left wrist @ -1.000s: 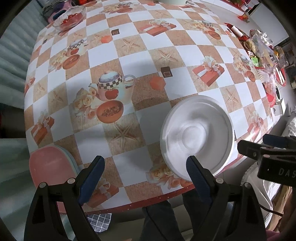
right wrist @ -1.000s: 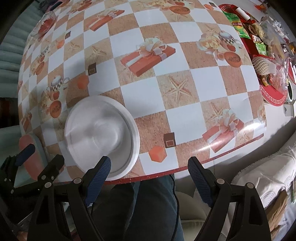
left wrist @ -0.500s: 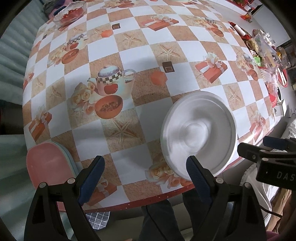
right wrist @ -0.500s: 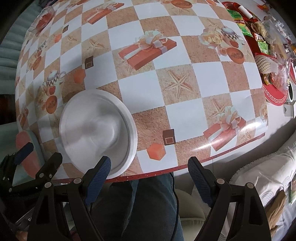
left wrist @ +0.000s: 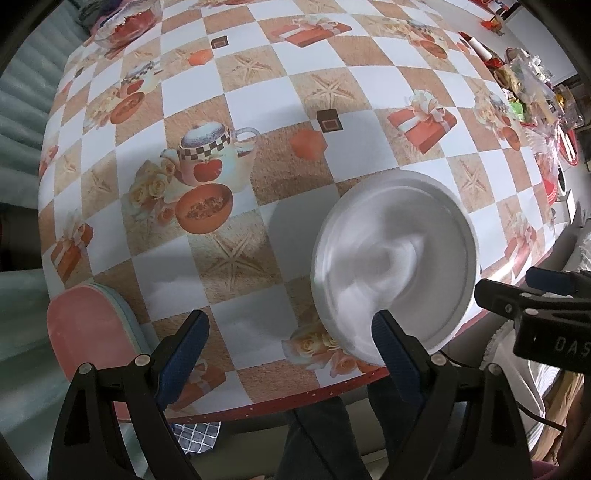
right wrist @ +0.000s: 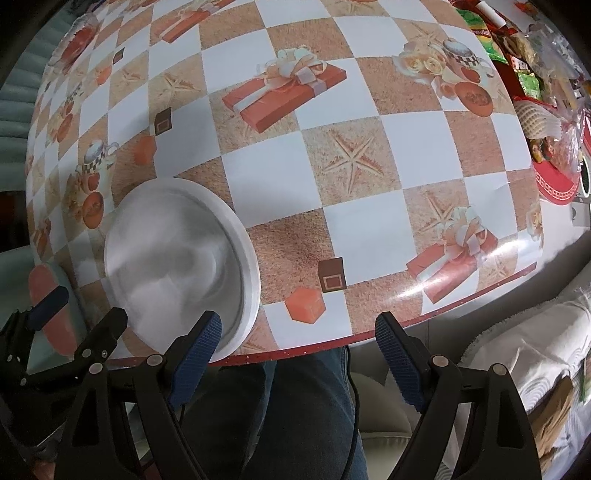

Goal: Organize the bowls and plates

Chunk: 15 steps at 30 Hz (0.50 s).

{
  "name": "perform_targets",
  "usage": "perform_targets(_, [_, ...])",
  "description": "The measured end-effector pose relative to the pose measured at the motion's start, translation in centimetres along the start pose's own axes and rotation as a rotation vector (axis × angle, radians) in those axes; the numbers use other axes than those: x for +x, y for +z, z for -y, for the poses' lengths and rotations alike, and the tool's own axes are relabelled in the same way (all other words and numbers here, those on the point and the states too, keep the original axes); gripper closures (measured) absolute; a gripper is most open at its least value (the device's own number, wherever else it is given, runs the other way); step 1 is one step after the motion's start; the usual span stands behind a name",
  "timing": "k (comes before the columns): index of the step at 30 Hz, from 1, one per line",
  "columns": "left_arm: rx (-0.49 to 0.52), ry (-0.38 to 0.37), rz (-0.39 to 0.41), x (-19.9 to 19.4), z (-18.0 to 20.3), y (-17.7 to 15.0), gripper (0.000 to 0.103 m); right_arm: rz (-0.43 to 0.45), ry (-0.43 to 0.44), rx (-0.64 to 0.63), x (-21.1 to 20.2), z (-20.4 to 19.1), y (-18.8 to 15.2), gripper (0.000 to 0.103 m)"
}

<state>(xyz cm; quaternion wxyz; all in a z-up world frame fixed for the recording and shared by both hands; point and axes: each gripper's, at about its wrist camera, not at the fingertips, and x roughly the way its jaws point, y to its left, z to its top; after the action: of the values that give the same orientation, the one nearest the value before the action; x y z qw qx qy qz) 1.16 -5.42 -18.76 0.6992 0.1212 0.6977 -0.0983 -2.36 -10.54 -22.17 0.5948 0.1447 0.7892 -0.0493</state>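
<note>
A white plate (left wrist: 395,269) is seen lying flat on the worktop (left wrist: 258,110), close to its near edge and right of the middle in the left wrist view. The surface of the plate is blurred, so no detail on it can be made out. At the near left corner of the worktop a stack of plates (left wrist: 88,332) is found, with a salmon-pink one on top and a pale green rim showing beneath it.

The left tool (left wrist: 291,354) is held over the near edge with its jaws spread wide, and nothing is gripped between them; its right finger is seen in front of the near rim of the white plate, though whether they touch cannot be told. The right tool (right wrist: 299,363) is likewise held wide open and empty, over the near edge just right of the white plate (right wrist: 181,258).

A glass bowl (left wrist: 129,20) with red contents is placed at the far left corner. Packets and a red tray (right wrist: 554,177) are crowded along the right side. A person's dark trouser legs (right wrist: 295,417) are visible below the worktop edge.
</note>
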Motion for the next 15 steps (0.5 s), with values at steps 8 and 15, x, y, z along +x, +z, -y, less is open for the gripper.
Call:
perform_targets(8, [0.007, 0.005, -0.017, 0.9, 0.3, 0.4, 0.011, -0.018, -0.004, -0.002, 0.5, 0.0, 0.6, 0.017])
perform_targets(15, [0.010, 0.008, -0.032, 1.6, 0.3, 0.6, 0.011, -0.027, 0.002, -0.007, 0.7, -0.5, 1.0, 0.017])
